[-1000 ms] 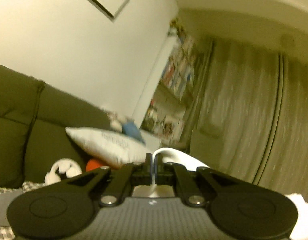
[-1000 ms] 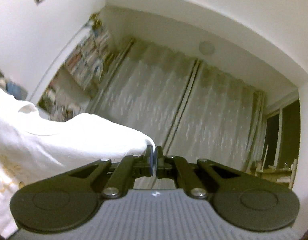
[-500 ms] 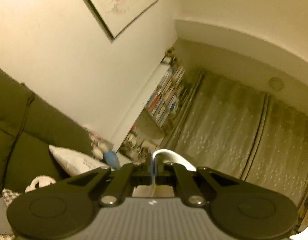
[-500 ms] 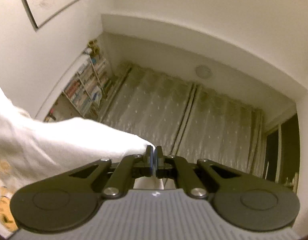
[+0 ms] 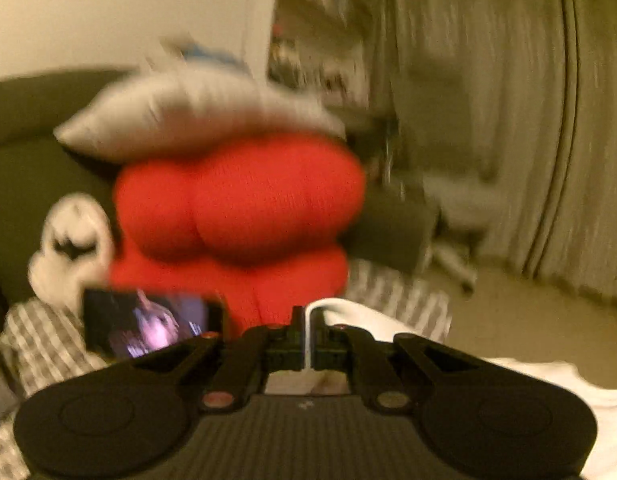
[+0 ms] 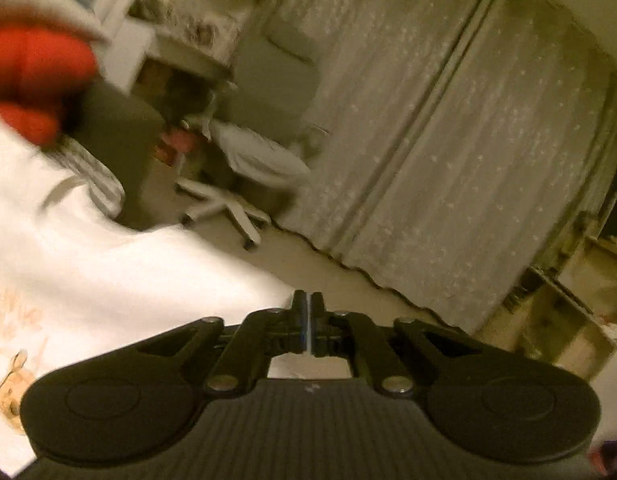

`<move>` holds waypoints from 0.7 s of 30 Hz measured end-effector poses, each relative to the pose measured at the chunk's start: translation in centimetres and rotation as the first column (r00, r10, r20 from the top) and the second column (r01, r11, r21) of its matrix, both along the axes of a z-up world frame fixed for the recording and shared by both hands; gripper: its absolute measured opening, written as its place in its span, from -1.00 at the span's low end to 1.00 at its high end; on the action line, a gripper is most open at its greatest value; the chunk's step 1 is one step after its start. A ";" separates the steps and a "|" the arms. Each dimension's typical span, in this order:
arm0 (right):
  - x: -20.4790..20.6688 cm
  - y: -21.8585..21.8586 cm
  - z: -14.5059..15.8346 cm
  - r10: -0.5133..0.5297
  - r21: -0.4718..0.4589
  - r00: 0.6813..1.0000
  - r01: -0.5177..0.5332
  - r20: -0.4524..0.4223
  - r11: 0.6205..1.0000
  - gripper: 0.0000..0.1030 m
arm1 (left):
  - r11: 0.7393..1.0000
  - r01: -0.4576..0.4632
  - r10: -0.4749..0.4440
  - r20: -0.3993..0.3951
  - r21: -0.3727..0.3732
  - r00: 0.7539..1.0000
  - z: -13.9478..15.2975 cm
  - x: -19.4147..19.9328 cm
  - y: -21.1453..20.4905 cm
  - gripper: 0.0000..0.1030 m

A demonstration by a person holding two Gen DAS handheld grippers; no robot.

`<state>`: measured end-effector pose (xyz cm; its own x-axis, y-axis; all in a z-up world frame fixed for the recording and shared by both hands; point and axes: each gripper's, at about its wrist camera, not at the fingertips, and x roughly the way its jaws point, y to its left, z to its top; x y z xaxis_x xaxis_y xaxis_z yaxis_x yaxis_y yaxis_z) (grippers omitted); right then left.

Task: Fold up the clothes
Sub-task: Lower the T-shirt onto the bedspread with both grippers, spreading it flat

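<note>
White tee (image 6: 108, 272) w/ faint orange print, pinched in both claws.

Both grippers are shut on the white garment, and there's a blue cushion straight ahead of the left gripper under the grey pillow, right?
Not quite: the cushion is red, not blue, as the left wrist view shows. The rest holds: it sits under the grey pillow, and the left gripper and right gripper are each shut on the white garment.

A dark olive sofa (image 5: 24, 184) carries a grey-and-white checked cloth (image 5: 40, 344). On the cloth rest a red knitted cushion (image 5: 236, 200), a lit phone (image 5: 148, 326) and white fabric (image 5: 388, 324).
</note>
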<state>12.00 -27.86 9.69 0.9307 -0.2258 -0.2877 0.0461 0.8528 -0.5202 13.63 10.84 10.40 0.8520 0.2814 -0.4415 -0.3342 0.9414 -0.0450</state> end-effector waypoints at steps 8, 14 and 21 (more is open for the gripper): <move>2.5 -0.3 -3.3 0.053 0.067 0.978 -0.040 -0.203 0.997 -0.93 | 0.992 0.067 -0.056 -0.100 0.104 0.993 -2.1 2.5 -0.1 -0.96; 2.2 -0.8 -2.8 0.113 0.215 0.966 -0.062 -0.233 0.975 -0.20 | 0.997 0.080 -0.074 -0.200 0.020 0.977 -2.8 3.1 0.7 -0.31; 1.4 -1.4 -2.9 0.197 0.370 0.945 -0.090 -0.262 0.925 -0.07 | 0.991 0.130 -0.134 -0.224 -0.030 0.965 -2.8 2.8 1.2 0.17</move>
